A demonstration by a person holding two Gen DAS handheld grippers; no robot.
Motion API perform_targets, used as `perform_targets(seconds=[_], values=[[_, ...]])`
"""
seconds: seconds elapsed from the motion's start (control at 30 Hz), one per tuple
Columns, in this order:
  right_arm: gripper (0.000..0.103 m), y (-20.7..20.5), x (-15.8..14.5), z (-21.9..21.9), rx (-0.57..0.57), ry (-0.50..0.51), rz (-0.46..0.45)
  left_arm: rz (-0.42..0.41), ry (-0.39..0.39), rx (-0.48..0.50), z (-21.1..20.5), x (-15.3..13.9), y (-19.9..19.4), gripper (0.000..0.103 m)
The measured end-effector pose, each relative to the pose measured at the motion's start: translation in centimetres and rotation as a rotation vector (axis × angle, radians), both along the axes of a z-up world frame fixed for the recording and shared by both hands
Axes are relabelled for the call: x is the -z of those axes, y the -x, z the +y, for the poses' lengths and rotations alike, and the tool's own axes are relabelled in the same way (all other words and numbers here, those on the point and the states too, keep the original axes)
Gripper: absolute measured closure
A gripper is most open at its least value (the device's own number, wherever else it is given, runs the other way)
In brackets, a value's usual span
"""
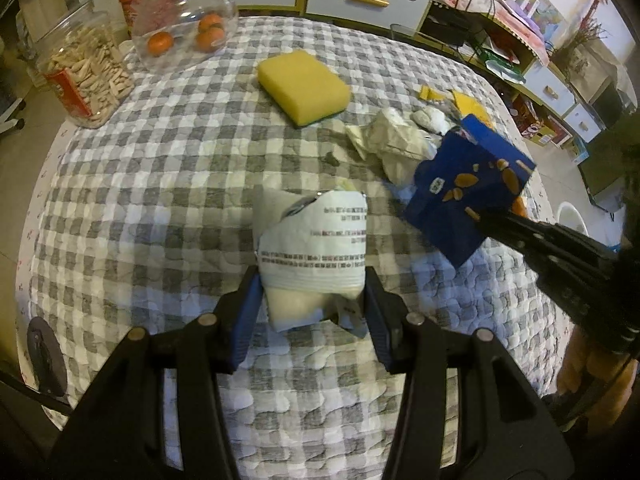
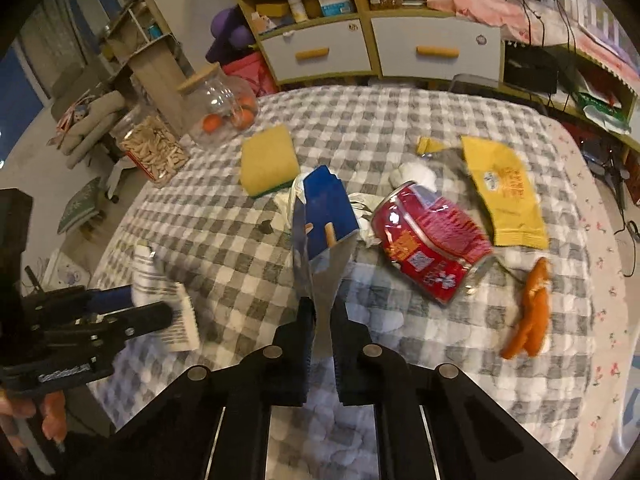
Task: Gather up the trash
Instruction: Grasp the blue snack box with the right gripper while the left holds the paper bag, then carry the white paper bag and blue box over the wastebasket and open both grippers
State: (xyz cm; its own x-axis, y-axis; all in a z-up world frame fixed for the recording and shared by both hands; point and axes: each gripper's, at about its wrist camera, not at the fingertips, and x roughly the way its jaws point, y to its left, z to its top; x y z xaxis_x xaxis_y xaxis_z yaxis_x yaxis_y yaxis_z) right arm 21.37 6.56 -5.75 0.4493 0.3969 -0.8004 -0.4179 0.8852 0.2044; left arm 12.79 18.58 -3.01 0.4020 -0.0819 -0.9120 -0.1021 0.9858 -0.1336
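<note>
Both views were dim and warm-toned, lit by indoor light with a bluish cast on the checked cloth [image 1: 160, 200] near the cameras, where soft shadows fell under the fingers. Fisheye distortion bent the cabinets [image 2: 376, 52] and table edge into curves, and black vignette filled the corners. Motion blur smeared the blue packet [image 1: 464, 196] and the orange peel [image 2: 530, 312], while the sponge [image 1: 304, 86] stayed fairly sharp.

A grey-and-white checked quilted table [image 2: 400, 128] carries a yellow sponge [image 2: 269, 165], crumpled white paper [image 1: 390, 140], a red wrapper [image 2: 430, 236], a yellow packet [image 2: 506, 196], orange peel [image 2: 530, 312] and two glass jars [image 1: 86, 72].
</note>
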Motion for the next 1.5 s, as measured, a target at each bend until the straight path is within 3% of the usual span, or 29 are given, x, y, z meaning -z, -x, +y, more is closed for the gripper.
perform_targets(seconds=[0.63, 1.5], values=[[0.094, 2.5, -4.3, -11.6, 0.162, 0.022, -0.062, -0.052, 0.027, 0.143, -9.0, -1.7, -2.4, 0.052], [0.094, 4.4, -4.1, -30.4, 0.495, 0.120, -0.028, -0.099, 0.086, 0.350, -24.7, -1.3, -5.2, 0.052]])
